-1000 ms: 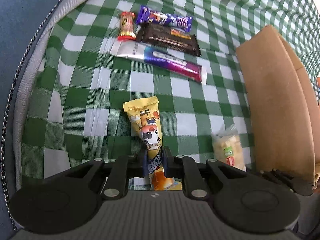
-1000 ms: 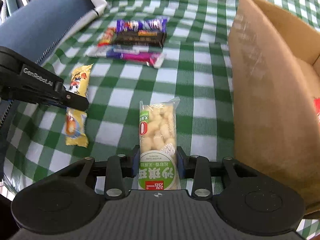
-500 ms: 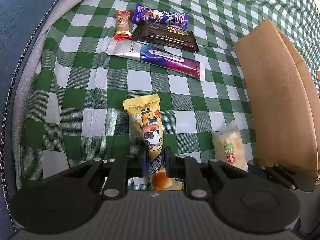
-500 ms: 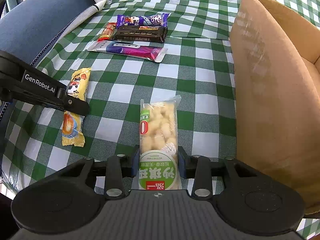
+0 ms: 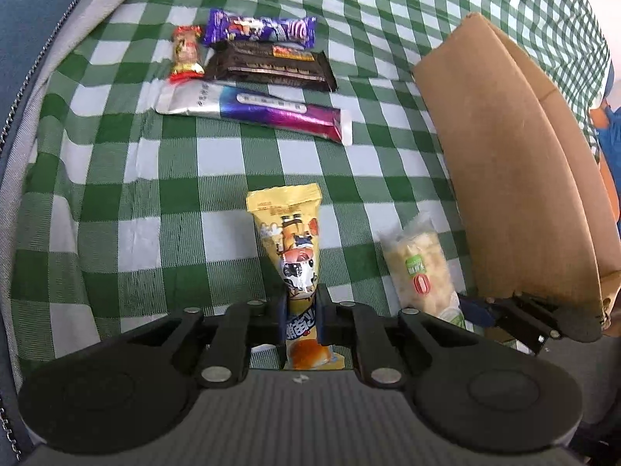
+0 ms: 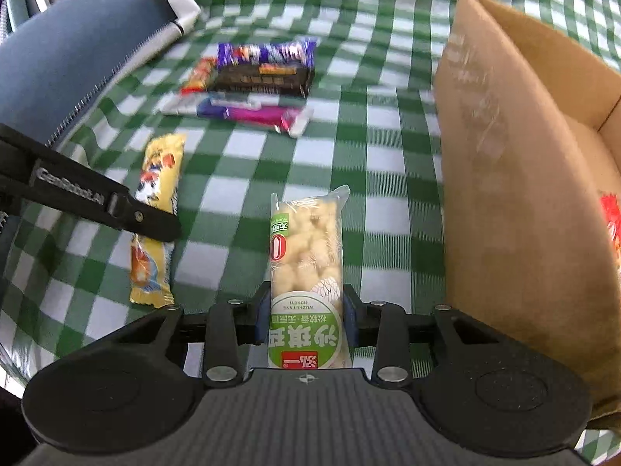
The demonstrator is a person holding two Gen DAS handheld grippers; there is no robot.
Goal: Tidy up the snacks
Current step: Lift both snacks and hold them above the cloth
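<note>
The left hand-held gripper (image 5: 302, 318) is closed on the lower part of a yellow snack packet (image 5: 295, 256); both fingers press the wrapper's sides, and the packet extends forward over the green-and-white checked cloth (image 5: 163, 178). From the right wrist view, the left hand-held gripper (image 6: 155, 225) crosses the same yellow snack packet (image 6: 161, 182) from the left; whether the packet touches the cloth cannot be determined.

The right hand-held gripper (image 6: 306, 318) is closed on a clear packet of pale puffed pieces with a green label (image 6: 306, 256), gripped near its labelled end. In the left wrist view this packet (image 5: 419, 268) appears just beside the brown cardboard box (image 5: 516, 178), with the right hand-held gripper (image 5: 504, 310) at its near end.

The cardboard box (image 6: 504, 194) stands open to the right of both packets; a red-printed item (image 6: 611, 225) shows inside it.

Further back on the cloth, four snacks lie together:
- a purple wrapper (image 5: 260, 31);
- a dark brown bar (image 5: 271, 66) just in front of it;
- a small red-and-yellow sweet (image 5: 186, 54) to the left;
- a long silver-and-magenta packet (image 5: 256, 110) nearest.
</note>
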